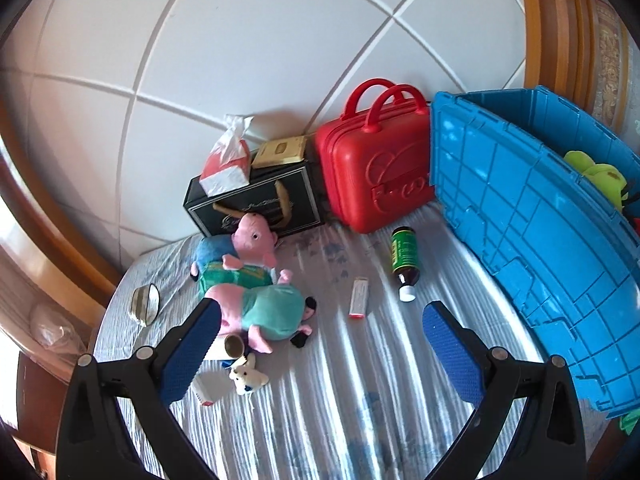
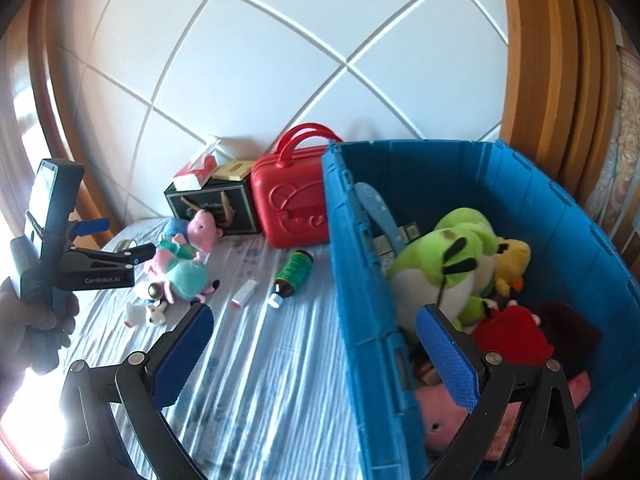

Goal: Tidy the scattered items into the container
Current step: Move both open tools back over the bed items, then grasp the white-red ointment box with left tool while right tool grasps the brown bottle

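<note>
1. Left wrist view: the left gripper (image 1: 320, 344) hangs above the striped blue-and-white bedcloth (image 1: 360, 400) with its blue-padded jaws spread wide and nothing between them.
2. Just beyond its left finger lies a pink pig plush in a teal dress (image 1: 260, 312), touching a second pink pig plush in blue and green (image 1: 240, 256) behind it.
3. A cardboard tube (image 1: 234, 345) and a small white plush dog (image 1: 246, 376) lie close to that finger, partly hidden by it.
4. Mid-cloth lie a slim white and red box (image 1: 359, 297) and, near it, a dark brown bottle with a green label and white cap (image 1: 406, 262), on its side.
5. The big blue plastic crate (image 1: 520, 208) stands at the right; a red hard-shell case with two handles (image 1: 376, 176) touches its wall, beside a black gift box (image 1: 256, 204) bearing a red and white tissue pack (image 1: 226, 164).
6. Right wrist view: the right gripper (image 2: 316, 348) is released too, jaws wide, straddling the crate's near wall (image 2: 360, 280).
7. Inside the crate lie a green frog plush (image 2: 444, 264), a yellow plush (image 2: 516, 260), a red plush (image 2: 512, 332) and a pink plush (image 2: 440, 420).
8. The pigs, bottle and slim box lie on the cloth outside the crate.
9. A hand (image 2: 36, 320) at the left edge holds the left gripper over the pigs.
</note>
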The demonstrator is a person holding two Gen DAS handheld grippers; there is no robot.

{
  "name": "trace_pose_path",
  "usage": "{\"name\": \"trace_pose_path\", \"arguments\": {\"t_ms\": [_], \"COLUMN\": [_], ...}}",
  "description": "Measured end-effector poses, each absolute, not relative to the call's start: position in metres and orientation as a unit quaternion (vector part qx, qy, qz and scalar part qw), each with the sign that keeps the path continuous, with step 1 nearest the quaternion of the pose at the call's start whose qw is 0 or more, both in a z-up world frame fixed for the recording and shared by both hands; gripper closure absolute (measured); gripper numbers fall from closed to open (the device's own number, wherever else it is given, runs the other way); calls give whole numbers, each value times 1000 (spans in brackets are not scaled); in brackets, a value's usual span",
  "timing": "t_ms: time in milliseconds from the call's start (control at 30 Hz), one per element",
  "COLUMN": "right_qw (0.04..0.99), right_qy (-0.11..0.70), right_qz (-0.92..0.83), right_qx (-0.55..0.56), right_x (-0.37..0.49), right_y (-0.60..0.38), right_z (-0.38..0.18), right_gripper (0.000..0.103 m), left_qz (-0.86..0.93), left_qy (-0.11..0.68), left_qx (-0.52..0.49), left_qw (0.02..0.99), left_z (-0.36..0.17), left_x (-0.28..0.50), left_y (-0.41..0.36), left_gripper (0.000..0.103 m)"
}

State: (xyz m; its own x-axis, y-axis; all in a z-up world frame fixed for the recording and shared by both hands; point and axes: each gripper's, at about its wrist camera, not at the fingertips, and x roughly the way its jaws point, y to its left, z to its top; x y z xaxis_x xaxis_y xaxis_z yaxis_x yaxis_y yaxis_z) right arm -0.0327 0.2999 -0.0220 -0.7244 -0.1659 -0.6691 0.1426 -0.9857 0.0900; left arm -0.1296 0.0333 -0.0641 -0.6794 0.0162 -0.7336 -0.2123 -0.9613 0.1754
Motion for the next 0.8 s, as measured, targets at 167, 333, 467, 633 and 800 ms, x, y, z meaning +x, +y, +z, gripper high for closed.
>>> {"name": "trace_pose_path", "arguments": {"t_ms": [167, 333, 467, 633, 800], "right_qw": [99, 112, 117, 113, 111], "right_qy": [-11, 2, 13, 18, 25], "right_qz": [-916, -903, -894, -886, -879], "right_qx": [389, 414, 432, 450, 463], "right_x": [-50, -69, -84, -103, -126], "right_y": [254, 210, 178, 148, 126], "right_z": [-51, -86, -117, -159, -203], "right_gripper": [0, 0, 0, 0, 0], "left_qz": [897, 883, 872, 865, 863], "left_qy": [111, 104, 94, 83, 50], "left_qx": [-427, -458, -479, -491, -498], "left_qw": [26, -6, -24, -54, -74], "left_z": [-100, -139, -172, -217, -263], "left_x": [-123, -117, -115, -120, -138], "left_y": [-33, -86, -123, -163, -197], "left_gripper": [0, 0, 0, 2, 12]}}
